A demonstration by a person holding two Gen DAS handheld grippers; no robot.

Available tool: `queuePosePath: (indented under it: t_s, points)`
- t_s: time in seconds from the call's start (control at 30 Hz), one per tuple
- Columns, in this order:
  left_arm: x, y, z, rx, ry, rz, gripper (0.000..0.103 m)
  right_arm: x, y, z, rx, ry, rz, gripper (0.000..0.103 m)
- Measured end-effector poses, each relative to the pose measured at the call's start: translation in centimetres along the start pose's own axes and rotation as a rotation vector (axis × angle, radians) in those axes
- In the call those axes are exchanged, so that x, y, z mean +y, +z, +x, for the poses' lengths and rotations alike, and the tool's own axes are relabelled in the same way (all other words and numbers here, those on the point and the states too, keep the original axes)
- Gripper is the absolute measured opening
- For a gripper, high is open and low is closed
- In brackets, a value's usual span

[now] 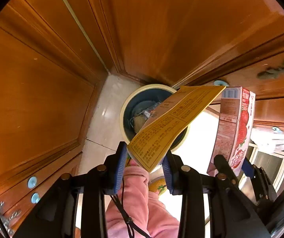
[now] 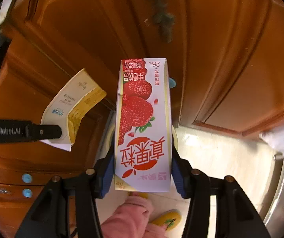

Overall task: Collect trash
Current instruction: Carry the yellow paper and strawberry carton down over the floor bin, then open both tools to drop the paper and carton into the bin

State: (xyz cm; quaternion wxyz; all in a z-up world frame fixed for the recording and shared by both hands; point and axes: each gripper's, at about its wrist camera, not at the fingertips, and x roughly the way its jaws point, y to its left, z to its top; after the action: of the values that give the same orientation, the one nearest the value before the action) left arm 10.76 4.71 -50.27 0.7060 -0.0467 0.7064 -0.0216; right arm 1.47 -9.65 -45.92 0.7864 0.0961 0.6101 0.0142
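Observation:
My left gripper is shut on a yellow drink carton and holds it tilted over the mouth of a round blue trash bin with a cream rim; the bin stands on the floor in the corner and holds foil and other trash. My right gripper is shut on a pink strawberry milk carton, held upright beside the bin. That carton also shows at the right of the left wrist view. The yellow carton and left gripper show at the left of the right wrist view.
Orange wooden cabinet doors enclose the corner on all sides, with blue stoppers. The floor is pale tile. A pink sleeve or trouser leg and a yellow slipper are below the grippers. A steel appliance stands at right.

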Motion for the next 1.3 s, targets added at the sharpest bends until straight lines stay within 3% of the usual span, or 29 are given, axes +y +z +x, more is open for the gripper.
queuePosePath:
  t_s: [0.33,0.43,0.53,0.6,0.63,0.93,1.3]
  points:
    - [-0.6,1.7,4.4,0.063,-0.042,0.026,0.033,1.1,0.8,5.1,0.018,-0.016,-0.019,0.052]
    - [-1.2,2.5,5.3,0.075,-0.059,0.056,0.034,1.1,1.3,6.8,0.059,-0.020,-0.002,0.052]
    - [-1.3,2.9,5.8,0.086,-0.072,0.101,0.042,0.9,1.9,8.4,0.123,0.001,0.034,0.053]
    - [-1.5,3.4,6.1,0.087,-0.059,0.131,0.058,0.3,2.0,8.9,0.144,0.013,0.057,0.053]
    - [-1.6,3.5,6.2,0.083,-0.052,0.142,0.060,0.2,2.0,9.1,0.152,0.015,0.064,0.053]
    - [-0.5,3.9,6.8,0.115,-0.037,0.111,0.060,-0.4,1.4,8.5,0.207,0.018,0.119,0.053]
    - [0.8,3.4,4.2,0.073,-0.001,0.099,0.060,0.2,1.9,5.6,0.202,0.023,0.132,0.053]
